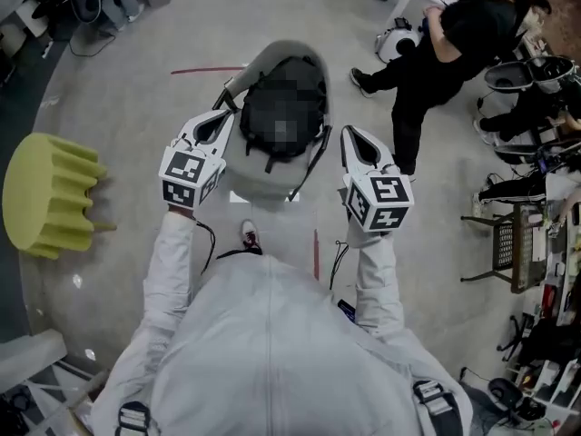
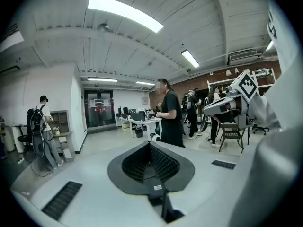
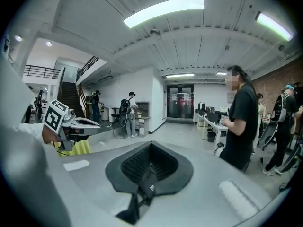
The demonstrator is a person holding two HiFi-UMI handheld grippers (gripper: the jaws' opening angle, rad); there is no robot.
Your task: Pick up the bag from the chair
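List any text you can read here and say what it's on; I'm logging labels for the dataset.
No text reads legibly.
Small tag on the left hand-held gripper: too small to read.
Small tag on the right hand-held gripper: too small to read.
Marker cubes: black-and-white square patterns, no words.

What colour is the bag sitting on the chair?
Black. The bag shows best in the head view, against the pale chair.
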